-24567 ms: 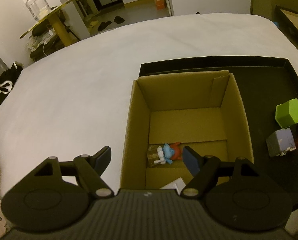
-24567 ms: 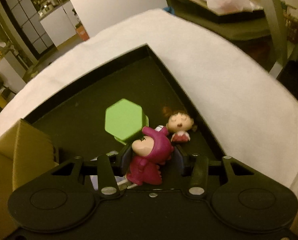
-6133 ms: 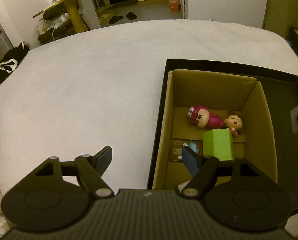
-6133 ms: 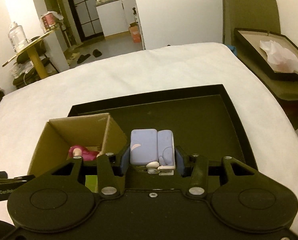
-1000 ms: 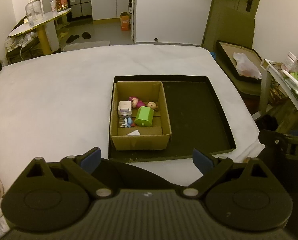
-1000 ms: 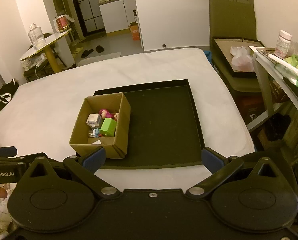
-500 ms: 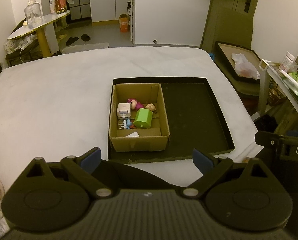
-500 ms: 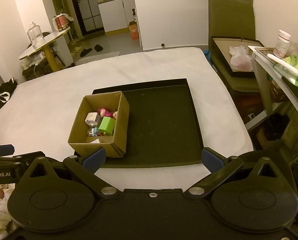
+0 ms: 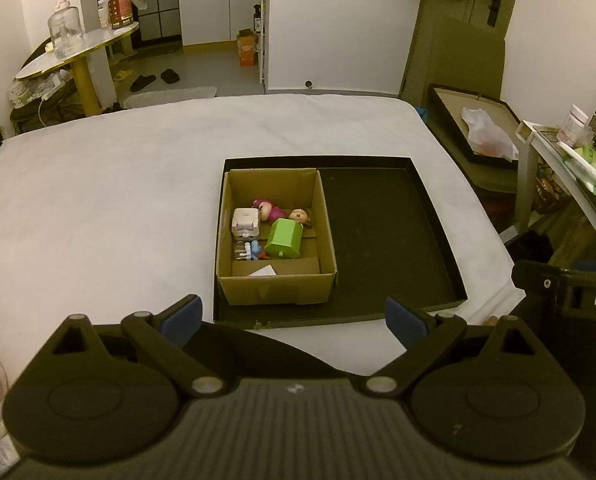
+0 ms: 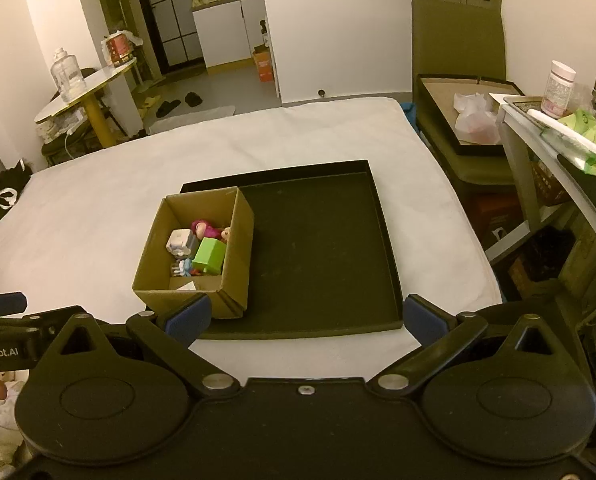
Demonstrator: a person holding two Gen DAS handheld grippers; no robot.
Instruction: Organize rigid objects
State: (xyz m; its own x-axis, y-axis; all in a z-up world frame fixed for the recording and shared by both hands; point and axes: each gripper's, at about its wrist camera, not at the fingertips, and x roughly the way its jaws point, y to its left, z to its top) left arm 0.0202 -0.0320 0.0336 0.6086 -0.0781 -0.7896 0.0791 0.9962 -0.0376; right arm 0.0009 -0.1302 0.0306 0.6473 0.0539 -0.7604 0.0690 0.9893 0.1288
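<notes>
An open cardboard box (image 9: 276, 288) (image 10: 238, 236) stands in the left part of a shallow black tray (image 9: 385, 236) (image 10: 321, 248) on the white bed. Inside lie a green hexagonal block (image 9: 284, 239) (image 10: 210, 256), a pale cube figure (image 9: 245, 222) (image 10: 180, 241), a magenta figure (image 9: 269, 210) (image 10: 204, 229), a small doll head (image 9: 299, 215) and a blue figure (image 9: 254, 249) (image 10: 185, 266). My left gripper (image 9: 293, 318) and right gripper (image 10: 305, 316) both hang open and empty, well back from the tray's near edge.
The white bed (image 9: 98, 200) spreads wide to the left of the tray. A side table with a jar (image 9: 64, 36) stands at the back left. A shelf with bottles (image 10: 557, 88) and a dark tray holding a bag (image 10: 469, 124) lie to the right.
Both grippers have drawn slightly further back and up from the tray. The box and its toys have not moved.
</notes>
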